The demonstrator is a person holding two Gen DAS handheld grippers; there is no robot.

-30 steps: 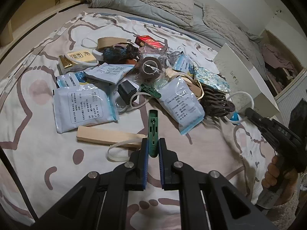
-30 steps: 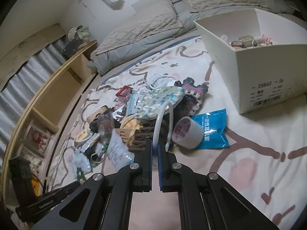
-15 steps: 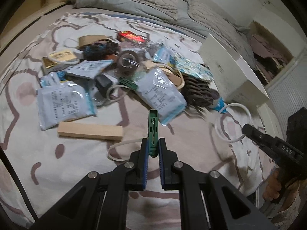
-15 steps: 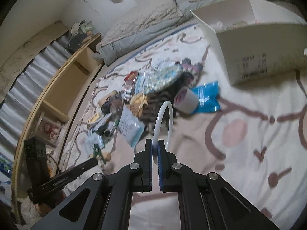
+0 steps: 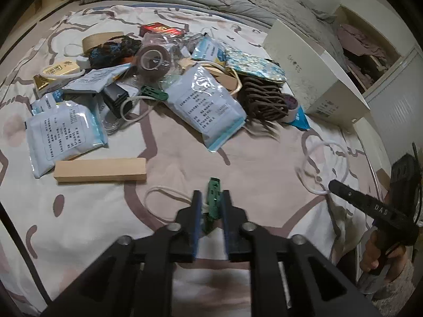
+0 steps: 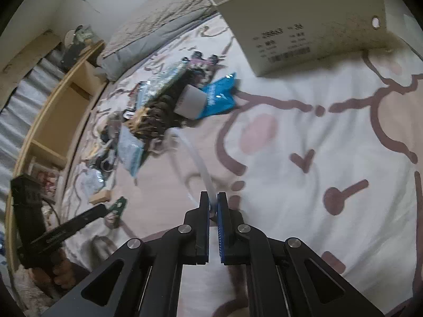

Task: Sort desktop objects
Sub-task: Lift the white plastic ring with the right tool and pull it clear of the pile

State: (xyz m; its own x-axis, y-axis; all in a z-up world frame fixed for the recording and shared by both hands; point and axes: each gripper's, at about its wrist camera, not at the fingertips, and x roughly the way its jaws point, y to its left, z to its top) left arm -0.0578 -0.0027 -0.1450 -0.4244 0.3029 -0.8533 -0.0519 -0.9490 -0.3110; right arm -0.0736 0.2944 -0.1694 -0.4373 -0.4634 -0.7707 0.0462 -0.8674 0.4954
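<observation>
The green clip [image 5: 214, 198] sits between the pads of the left gripper [image 5: 211, 206], low over the bed sheet [image 5: 238, 158] in the bare patch in front of the pile, just beside a loose white loop [image 5: 164, 198] and not far from the wooden block [image 5: 100, 170]. The jaws are opening right now, and there's a visible gap on either side of the clip, so I'd say it's being let go rather than held. To do this drop well I'd keep the gripper low and steady until the clip is fully free, then back straight off so the pads don't drag it or snag that loop. The right gripper [image 6: 213, 206] is clamped shut on a white ring [image 6: 201, 169], carrying it over the open sheet, with the white box [image 6: 304, 34] further off at the top of its view. A second ago the left jaws were pinched tight on the clip and it stuck straight out ahead; now it's tipped and looser. The pile also looked closer to the right gripper back then, with the ring right up against the tape roll [image 6: 191, 103], whereas now it's well clear of the clutter.
</observation>
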